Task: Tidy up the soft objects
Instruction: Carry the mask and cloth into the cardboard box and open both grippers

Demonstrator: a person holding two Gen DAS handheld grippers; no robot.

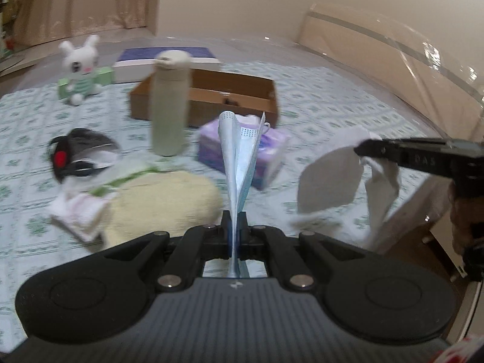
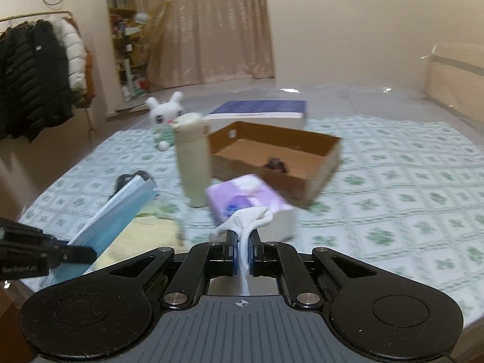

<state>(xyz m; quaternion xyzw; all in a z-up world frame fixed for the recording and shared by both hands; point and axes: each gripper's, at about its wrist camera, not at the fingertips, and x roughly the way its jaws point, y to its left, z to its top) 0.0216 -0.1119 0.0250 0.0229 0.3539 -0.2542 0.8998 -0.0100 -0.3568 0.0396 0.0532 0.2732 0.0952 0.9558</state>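
Bed (image 1: 317,115): mask (image 1: 239,163) seemingly pinched in left gripper (image 1: 234,224).

The left tongs (image 1: 235,220) pinch a blue face mask (image 1: 239,157) above the patterned bedspread (image 1: 326,103).

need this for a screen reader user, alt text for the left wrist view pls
The left tool is shut on a blue face mask held upright over a patterned bed; the right tool grips a white mask. Behind stand a pale bottle, a cardboard box, a purple tissue pack and a plush bunny.

left gripper (image 1: 234,220): fingers clamped | right gripper (image 2: 242,237): fingers clamped
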